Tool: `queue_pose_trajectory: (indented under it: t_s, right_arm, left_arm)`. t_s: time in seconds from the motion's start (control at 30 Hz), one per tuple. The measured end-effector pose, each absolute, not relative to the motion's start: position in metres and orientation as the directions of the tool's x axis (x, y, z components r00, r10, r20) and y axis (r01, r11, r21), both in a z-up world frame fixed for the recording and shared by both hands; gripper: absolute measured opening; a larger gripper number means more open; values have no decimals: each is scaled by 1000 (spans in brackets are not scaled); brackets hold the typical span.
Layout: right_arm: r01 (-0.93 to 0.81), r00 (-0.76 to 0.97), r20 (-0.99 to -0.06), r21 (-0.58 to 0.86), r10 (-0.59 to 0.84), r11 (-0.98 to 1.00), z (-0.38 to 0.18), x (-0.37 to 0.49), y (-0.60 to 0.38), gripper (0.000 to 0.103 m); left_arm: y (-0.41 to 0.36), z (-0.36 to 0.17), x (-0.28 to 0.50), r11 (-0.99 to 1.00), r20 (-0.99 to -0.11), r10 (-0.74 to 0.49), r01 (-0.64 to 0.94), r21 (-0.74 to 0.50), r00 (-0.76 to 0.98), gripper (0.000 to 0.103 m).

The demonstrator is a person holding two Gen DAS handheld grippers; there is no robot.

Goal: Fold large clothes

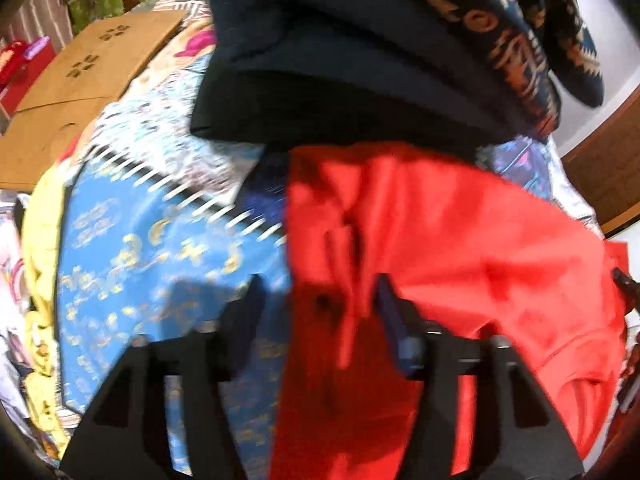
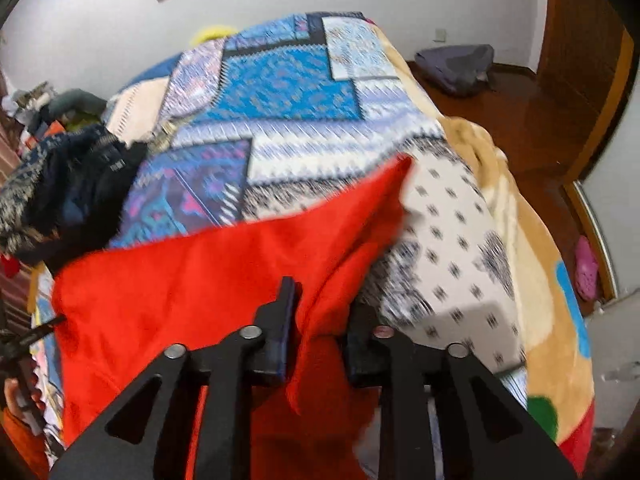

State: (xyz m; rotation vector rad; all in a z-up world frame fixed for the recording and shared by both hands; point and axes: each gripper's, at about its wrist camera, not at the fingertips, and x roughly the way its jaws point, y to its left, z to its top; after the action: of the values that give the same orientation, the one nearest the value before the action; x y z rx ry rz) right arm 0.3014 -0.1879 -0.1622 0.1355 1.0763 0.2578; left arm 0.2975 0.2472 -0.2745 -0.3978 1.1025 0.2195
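Honestly, with your right gripper (image 2: 316, 328) clamped on the red garment (image 2: 192, 280) on the near bedspread (image 2: 280, 92) and your left gripper (image 1: 320, 316) apart around its fabric, keep it taut.

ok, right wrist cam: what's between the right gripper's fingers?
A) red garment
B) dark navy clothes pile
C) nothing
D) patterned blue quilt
A. In the right wrist view a fold of the red garment bunches up between the right gripper fingers, while the patterned quilt lies beyond it on the bed.
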Motion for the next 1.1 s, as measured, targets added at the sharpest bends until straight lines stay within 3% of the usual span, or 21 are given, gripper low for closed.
queue_pose_trajectory:
  t_s: [0.07,0.23,0.47,0.8,0.87,1.03,1.1]
  right_arm:
    - [-153,447,-859,201,249,968,-158,290,-195,37]
    - [-212,472,-842,179,262,961,-129,250,-211,40]
    - [-245,505,-801,225,322,943,-104,207,-228,59]
    - [-236,373,-855,289,360,928,-157,169,-230,60]
    - [-239,352,-859,302,372,923,-166,161,-227,60]
    - [-241,328,-855,337,403,910,-171,146,-217,62]
    - [-252,321,-849,350,419,902,-170,142,-212,58]
  left_arm:
    - [251,-273,284,910,-898,-15,-367,-195,440,64]
    - [265,-258,248,912,-907,11,-377,-164,421,63]
    - [266,-228,186,913,-889,-40,-345,-218,456,64]
    - [238,-290,130,831,-887,-316,-353,-430,336,64]
    - [236,-305,118,765,-846,-403,-379,-521,350,66]
    - [225,-299,99,711,-780,-473,-344,-613,411,68]
    - [216,-295,94,710,-769,-486,-326,-624,414,68]
